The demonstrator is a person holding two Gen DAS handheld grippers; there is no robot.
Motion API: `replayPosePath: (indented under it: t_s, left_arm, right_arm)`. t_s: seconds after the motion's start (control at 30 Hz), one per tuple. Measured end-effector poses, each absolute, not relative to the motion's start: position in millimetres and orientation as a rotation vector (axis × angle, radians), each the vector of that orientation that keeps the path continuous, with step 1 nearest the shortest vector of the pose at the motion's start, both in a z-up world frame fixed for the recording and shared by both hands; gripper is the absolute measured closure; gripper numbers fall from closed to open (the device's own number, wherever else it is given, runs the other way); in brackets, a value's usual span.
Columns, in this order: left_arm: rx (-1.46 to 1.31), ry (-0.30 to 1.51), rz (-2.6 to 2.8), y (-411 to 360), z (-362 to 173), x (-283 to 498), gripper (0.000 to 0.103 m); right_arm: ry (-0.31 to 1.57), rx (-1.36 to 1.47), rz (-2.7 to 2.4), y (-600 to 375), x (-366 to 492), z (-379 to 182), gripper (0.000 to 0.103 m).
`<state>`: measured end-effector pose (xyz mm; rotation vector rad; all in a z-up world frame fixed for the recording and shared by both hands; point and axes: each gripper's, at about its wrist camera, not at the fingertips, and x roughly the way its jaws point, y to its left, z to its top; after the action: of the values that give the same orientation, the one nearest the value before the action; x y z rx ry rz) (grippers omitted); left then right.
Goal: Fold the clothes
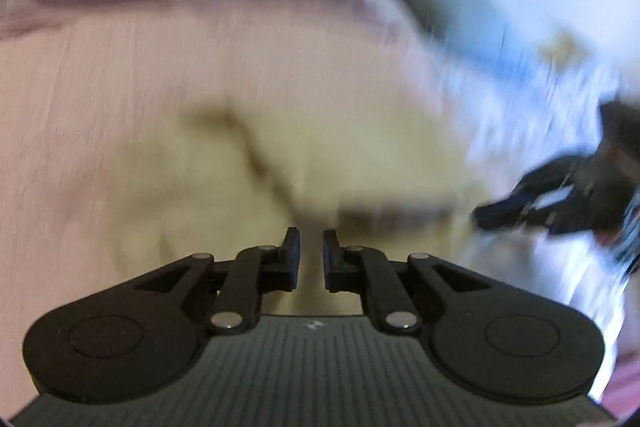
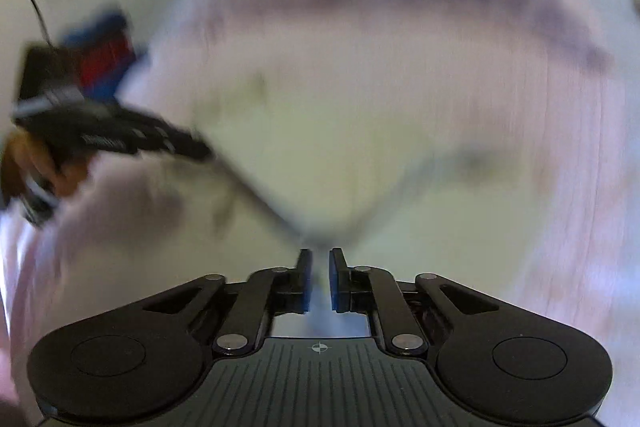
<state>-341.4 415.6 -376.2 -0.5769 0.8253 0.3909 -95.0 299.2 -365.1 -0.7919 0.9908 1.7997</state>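
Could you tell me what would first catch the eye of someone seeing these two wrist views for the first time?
Most striking is the pale yellowish garment filling the middle of both blurred views, lying on pink bedding. In the right wrist view a corner of it runs down into the nearly closed right gripper. The left gripper, also nearly closed, sits over the same cloth, and each view shows the other gripper at its edge.

I'm looking down steeply from each wrist, along the fingers of the left gripper (image 1: 311,255) and the right gripper (image 2: 320,277), both sitting close over the pale yellow garment (image 1: 304,147) on pink bedding (image 1: 80,87). Both views are sharing that cloth, blurred, and each is catching the other gripper at its edge.
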Motion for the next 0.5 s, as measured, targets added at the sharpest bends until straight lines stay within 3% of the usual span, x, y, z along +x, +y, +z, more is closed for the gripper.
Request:
replayPosePath:
  t_s: [0.27, 0.4, 0.5]
  left_arm:
    - [-0.510, 0.647, 0.443, 436, -329, -318, 0.096]
    - [-0.480, 0.714, 0.422, 430, -357, -290, 0.096]
    - [-0.479, 0.790, 0.430, 407, -390, -291, 0.096]
  right_arm:
    - [0.930, -0.422, 1.638, 317, -86, -316, 0.085]
    - [0.913, -0.413, 1.645, 336, -113, -325, 0.084]
    - [1.013, -0.574, 1.625, 338, -133, -369, 0.084]
